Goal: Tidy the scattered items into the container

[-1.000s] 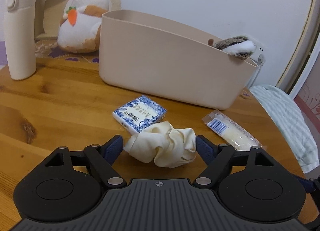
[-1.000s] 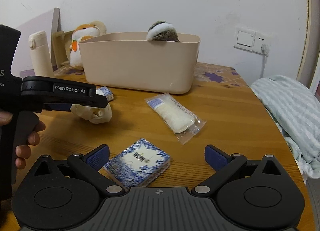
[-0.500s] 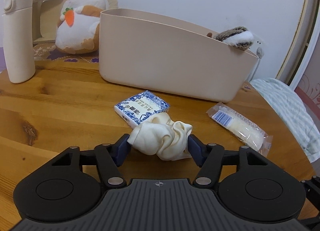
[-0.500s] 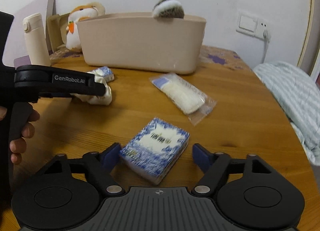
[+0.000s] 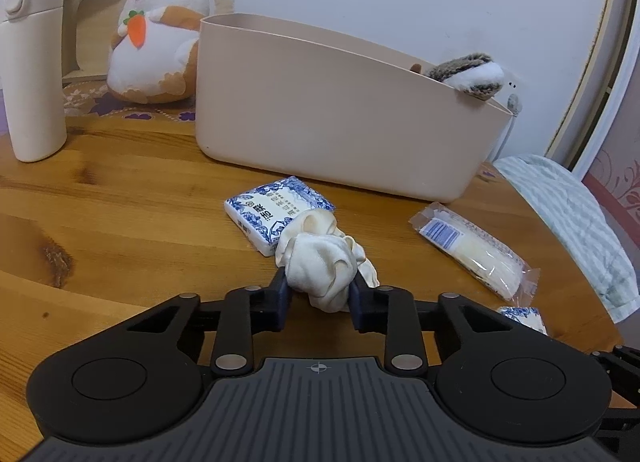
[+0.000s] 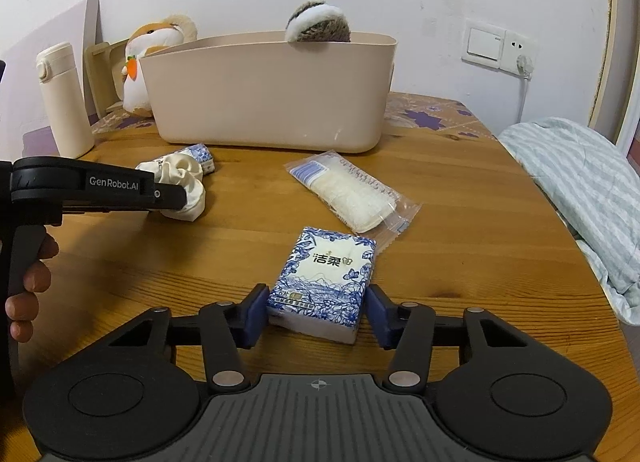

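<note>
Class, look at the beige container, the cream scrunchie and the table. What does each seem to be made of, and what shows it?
Container: probably matte plastic, with smooth moulded walls. Scrunchie: soft, slightly glossy fabric, gathered in folds. Table: wood or wood veneer, with visible grain and knots.

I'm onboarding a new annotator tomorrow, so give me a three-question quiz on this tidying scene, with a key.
1. True or false: the cream scrunchie is between the left gripper's fingers.
2. Multiple choice: what is between the right gripper's fingers? A) the clear-wrapped packet B) a blue-and-white tissue pack C) the cream bottle
3. Short answer: what pokes above the rim of the beige container?

Key
1. True; the fingers are closing, pads pressing its sides.
2. B; the fingers are closing on either side of it.
3. A brown-and-white furry toy.
</note>
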Motion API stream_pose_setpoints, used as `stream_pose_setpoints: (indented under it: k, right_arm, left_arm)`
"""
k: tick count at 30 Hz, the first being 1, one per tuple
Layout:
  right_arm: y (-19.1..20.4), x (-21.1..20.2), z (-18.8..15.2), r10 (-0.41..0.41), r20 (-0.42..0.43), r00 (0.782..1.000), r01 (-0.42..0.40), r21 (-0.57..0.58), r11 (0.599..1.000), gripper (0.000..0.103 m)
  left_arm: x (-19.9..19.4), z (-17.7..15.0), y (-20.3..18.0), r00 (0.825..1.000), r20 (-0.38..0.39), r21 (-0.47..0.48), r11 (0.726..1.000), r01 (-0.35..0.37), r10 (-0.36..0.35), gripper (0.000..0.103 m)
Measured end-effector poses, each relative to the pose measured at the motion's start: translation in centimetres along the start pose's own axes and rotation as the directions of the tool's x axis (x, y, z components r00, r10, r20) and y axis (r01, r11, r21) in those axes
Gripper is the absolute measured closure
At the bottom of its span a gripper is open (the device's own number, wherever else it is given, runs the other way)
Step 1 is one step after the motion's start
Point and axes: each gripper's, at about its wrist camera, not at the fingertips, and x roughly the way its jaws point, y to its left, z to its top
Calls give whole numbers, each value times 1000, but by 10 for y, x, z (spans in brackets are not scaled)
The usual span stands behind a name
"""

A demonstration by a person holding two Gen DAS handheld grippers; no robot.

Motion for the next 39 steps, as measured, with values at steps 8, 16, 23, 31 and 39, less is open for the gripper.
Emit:
stream_pose_setpoints:
  k: [8, 16, 23, 31, 39]
  right_arm:
    - [-3, -5, -1, 16, 19, 1000, -16, 16, 1000, 57]
    - [-7, -10, -2, 31, 40, 999, -33, 43, 999, 58]
    - [-12, -15, -3, 18, 58, 998, -22, 59, 998, 58]
    - [-13, -25, 2, 37, 105, 994, -43, 63, 997, 58]
    - [-15, -39, 15, 56, 152, 987, -66, 61, 996, 58]
  left_arm:
    - [-2, 0, -2, 1000, 12, 11, 1000, -4, 4, 82]
    - [-3, -2, -2, 1000, 19, 12, 1000, -8, 8, 83]
    - [-3, -3, -2, 1000, 22, 14, 1000, -9, 8, 83]
    - [-9, -3, -2, 999, 40, 18, 1000, -10, 9, 85]
    - [-26, 3, -9, 997, 82, 23, 1000, 4, -6, 85]
